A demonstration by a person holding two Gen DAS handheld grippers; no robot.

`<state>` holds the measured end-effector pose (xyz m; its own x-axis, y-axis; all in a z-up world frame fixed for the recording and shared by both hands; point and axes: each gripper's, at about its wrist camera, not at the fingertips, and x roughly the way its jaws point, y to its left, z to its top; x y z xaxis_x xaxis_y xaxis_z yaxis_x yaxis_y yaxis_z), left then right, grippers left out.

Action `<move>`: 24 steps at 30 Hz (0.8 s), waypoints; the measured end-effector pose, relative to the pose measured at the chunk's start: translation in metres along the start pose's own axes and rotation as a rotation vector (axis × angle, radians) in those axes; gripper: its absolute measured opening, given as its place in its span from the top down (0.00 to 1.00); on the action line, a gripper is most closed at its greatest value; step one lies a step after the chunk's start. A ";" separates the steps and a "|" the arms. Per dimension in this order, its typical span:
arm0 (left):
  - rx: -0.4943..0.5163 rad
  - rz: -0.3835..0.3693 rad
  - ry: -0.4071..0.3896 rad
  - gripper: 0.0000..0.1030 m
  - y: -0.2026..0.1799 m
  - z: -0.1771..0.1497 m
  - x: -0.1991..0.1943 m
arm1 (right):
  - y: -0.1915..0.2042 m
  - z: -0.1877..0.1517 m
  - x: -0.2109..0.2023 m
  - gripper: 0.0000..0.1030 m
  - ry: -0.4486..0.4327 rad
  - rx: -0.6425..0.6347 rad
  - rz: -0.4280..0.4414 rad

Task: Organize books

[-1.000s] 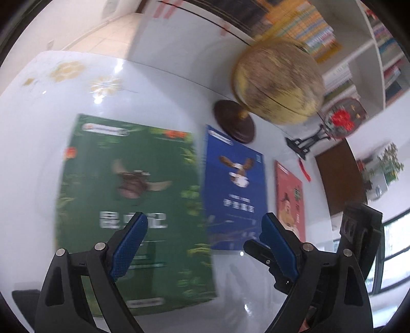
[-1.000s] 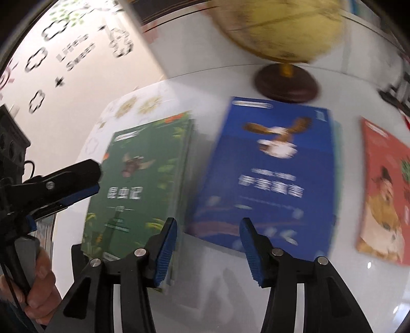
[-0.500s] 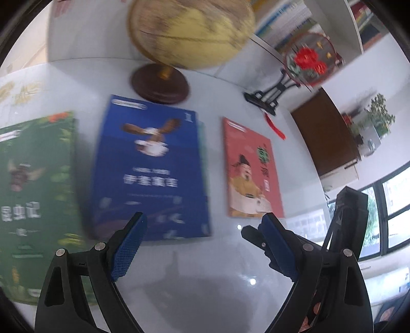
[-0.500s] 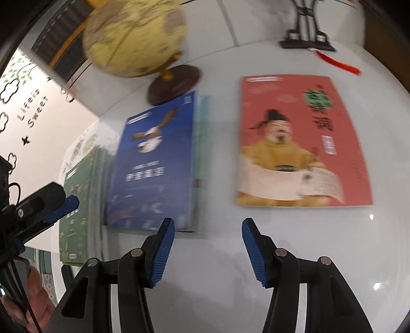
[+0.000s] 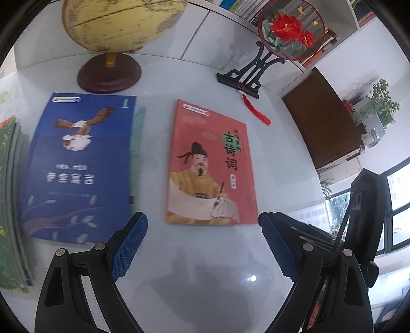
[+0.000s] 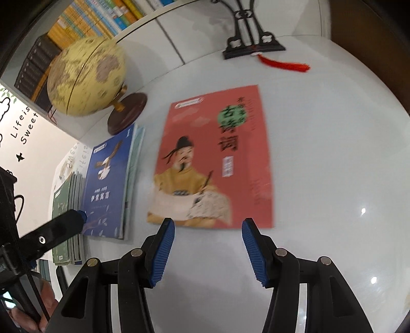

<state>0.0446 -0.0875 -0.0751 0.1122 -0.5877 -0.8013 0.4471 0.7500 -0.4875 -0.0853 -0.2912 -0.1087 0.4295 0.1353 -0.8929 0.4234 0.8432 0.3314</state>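
A red book (image 5: 210,166) with a robed man on its cover lies flat on the white table; it also shows in the right wrist view (image 6: 215,158). Left of it lies a blue book (image 5: 77,166), also in the right wrist view (image 6: 107,189), on top of a pale one. A stack of green books (image 5: 10,210) sits further left, also in the right wrist view (image 6: 66,217). My left gripper (image 5: 205,248) is open and empty, hovering just before the red book's near edge. My right gripper (image 6: 208,251) is open and empty, also at that near edge.
A yellow globe (image 5: 115,25) on a dark round base (image 5: 109,73) stands behind the blue book. A black stand (image 5: 243,76) with a round embroidered fan and red tassel (image 5: 257,114) stands behind the red book. Bookshelves (image 6: 102,20) line the back wall.
Both grippers have swung right, from over the green and blue books to the red book. Both stay open and empty. The books have not moved.
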 end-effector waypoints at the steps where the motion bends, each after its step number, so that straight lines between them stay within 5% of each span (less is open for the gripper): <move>1: -0.003 0.001 0.000 0.13 -0.003 0.000 0.002 | -0.004 0.003 -0.002 0.48 -0.003 -0.005 -0.006; 8: 0.004 0.032 -0.043 0.13 -0.022 0.007 0.019 | -0.027 0.023 -0.007 0.48 0.007 -0.040 -0.004; 24: -0.040 0.150 0.001 0.14 -0.015 0.028 0.079 | -0.044 0.056 0.020 0.48 0.001 -0.135 -0.030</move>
<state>0.0717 -0.1534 -0.1218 0.1743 -0.4679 -0.8664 0.3897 0.8408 -0.3756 -0.0507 -0.3545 -0.1239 0.4173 0.1093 -0.9022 0.3253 0.9090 0.2606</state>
